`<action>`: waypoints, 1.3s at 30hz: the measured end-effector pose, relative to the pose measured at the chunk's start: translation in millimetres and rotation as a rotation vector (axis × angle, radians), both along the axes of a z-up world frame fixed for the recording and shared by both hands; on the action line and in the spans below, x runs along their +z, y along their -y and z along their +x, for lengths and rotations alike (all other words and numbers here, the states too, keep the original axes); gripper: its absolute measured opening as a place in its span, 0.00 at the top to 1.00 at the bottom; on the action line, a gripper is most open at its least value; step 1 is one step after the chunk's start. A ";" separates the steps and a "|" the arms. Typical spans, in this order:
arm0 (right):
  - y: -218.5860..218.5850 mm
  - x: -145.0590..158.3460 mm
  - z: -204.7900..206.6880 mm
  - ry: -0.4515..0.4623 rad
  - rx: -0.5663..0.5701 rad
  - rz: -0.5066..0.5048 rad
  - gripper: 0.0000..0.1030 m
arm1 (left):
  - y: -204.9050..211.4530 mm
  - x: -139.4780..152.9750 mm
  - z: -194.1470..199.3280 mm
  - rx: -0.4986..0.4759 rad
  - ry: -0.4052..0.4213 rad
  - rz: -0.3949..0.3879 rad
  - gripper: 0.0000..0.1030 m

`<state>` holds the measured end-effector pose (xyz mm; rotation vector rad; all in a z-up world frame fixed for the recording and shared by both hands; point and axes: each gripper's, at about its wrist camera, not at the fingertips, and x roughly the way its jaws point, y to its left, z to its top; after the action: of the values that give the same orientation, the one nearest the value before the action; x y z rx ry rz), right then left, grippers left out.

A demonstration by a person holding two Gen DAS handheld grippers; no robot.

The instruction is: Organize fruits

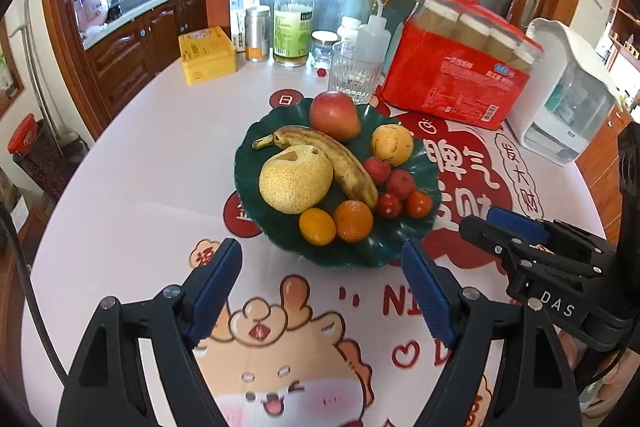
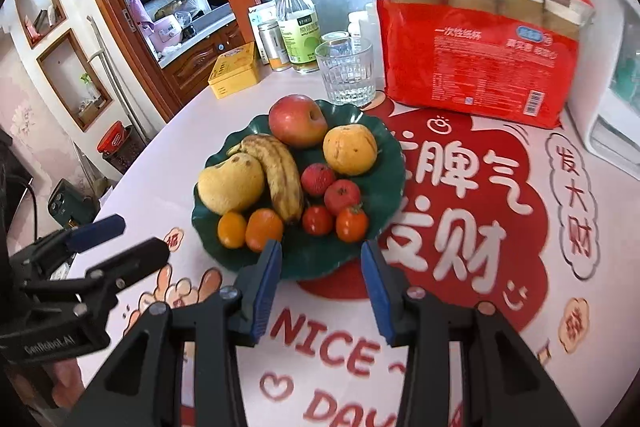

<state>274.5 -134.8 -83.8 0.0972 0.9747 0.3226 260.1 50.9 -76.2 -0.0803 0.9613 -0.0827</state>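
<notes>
A dark green scalloped plate (image 1: 248, 155) (image 2: 392, 155) holds all the fruit: a red apple (image 1: 334, 115) (image 2: 296, 121), a spotted banana (image 1: 340, 163) (image 2: 280, 175), a yellow pear (image 1: 294, 179) (image 2: 230, 185), a yellow-orange fruit (image 1: 392, 145) (image 2: 350, 149), two lychees (image 1: 376, 169), two cherry tomatoes (image 2: 318, 219) and two small oranges (image 1: 317, 226) (image 2: 264, 229). My left gripper (image 1: 320, 245) (image 2: 138, 237) hangs open above the plate's near edge, nothing between its blue pads. My right gripper (image 2: 320, 247) (image 1: 492, 223) stands beside it, jaws narrowly apart and empty.
Behind the plate stand a ribbed glass (image 1: 354, 73) (image 2: 348, 71), a red pack of paper cups (image 1: 456, 79) (image 2: 480, 67), a yellow tin (image 1: 206, 55), a green-labelled bottle (image 1: 292, 23) and a white appliance (image 1: 568, 95). The round table (image 1: 160, 147) carries a printed cloth.
</notes>
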 end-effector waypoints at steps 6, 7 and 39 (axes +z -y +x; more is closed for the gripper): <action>8.3 23.0 -37.4 0.001 -0.010 0.014 0.59 | 6.8 27.5 -45.7 0.019 0.031 0.032 0.20; 10.9 27.7 -46.8 -0.001 -0.011 0.020 0.59 | 8.0 31.0 -52.9 0.023 0.034 0.035 0.20; 26.4 116.2 -255.7 0.053 -0.123 -0.076 0.19 | 25.9 120.2 -247.8 -0.021 0.039 0.061 0.01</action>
<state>18.8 -161.2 32.4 0.0782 0.9234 0.1739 12.3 25.0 44.0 -0.0125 0.9250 -0.0740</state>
